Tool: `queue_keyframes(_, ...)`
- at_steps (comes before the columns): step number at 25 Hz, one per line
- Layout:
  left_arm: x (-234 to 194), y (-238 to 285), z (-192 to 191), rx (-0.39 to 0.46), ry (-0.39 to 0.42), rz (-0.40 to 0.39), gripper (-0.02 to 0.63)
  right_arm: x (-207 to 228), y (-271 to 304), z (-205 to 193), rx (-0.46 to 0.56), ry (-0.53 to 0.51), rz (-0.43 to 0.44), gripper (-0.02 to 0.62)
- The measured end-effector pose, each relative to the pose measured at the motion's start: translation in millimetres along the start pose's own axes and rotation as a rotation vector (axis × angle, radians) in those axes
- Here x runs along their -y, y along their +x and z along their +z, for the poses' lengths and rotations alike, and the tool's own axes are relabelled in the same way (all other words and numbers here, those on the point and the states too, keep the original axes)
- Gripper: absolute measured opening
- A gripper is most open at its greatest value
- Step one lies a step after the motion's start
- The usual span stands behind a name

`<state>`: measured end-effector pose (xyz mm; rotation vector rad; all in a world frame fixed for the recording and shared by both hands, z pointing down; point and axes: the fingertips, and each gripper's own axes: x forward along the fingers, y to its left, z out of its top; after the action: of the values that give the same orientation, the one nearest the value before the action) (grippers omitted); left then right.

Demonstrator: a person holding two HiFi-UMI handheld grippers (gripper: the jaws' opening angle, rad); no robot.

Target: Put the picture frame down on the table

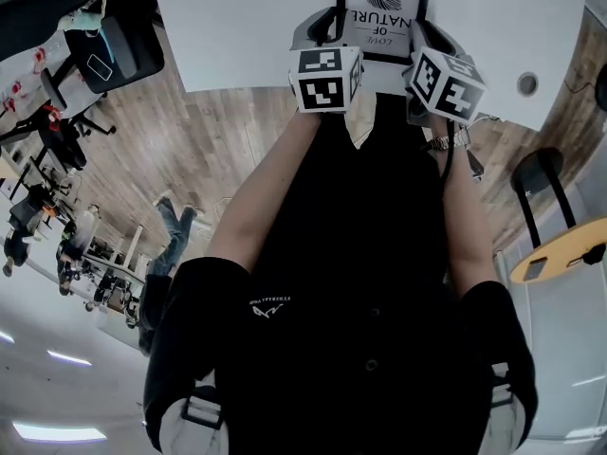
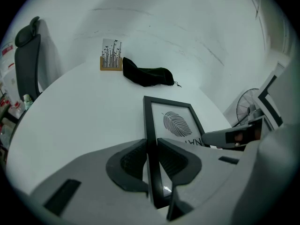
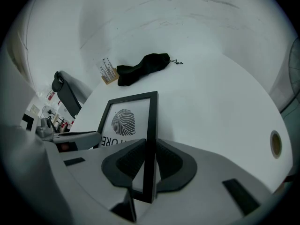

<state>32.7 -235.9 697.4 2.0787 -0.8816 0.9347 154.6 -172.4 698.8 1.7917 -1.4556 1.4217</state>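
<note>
The left gripper is clamping its partly open jaws on the left rail of the black rectangular leaf-print picture frame. The right gripper is clamping the right rail. The frame's long axis is running straight away from both, low over the white round table; I cannot tell whether it is touching. A black cloth pouch is lying well beyond.

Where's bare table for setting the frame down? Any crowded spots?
Table is bare left of the frame, all the way back to the wooden stand. Also bare on its right, between frame and cable hole. Only clutter: the stand and black pouch side by side at the far side.
</note>
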Motion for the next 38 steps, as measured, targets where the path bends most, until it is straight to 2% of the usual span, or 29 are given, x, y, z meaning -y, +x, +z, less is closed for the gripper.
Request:
queue_keyframes(11, -1, 15, 0, -0.033, -0.001, 0.003, 0.074, 8, 12, 1, -0.018, 0.027, 0.004, 0.067)
queue_keyframes(27, -3, 14, 0, -0.027, 0.032, -0.022, 0.075, 4, 13, 0, 0.002, 0.021, 0.001, 0.071)
queue_keyframes(29, -2, 12, -1, -0.023, 0.031, -0.032, 0.1, 4, 12, -4, -0.003, 0.039, 0.011, 0.092)
queue_keyframes(33, -3, 7, 0, -0.016, 0.041, -0.028, 0.109, 2, 8, -9, -0.014, 0.052, 0.006, 0.107)
queue_keyframes(35, -4, 3, -2, -0.014, 0.045, -0.016, 0.109, 3, 5, -11, -0.008, 0.055, 0.002, 0.096)
queue_keyframes(38, -3, -5, -4, -0.006, 0.044, -0.002, 0.107, 4, -2, -11, 0.008, 0.053, -0.01, 0.043)
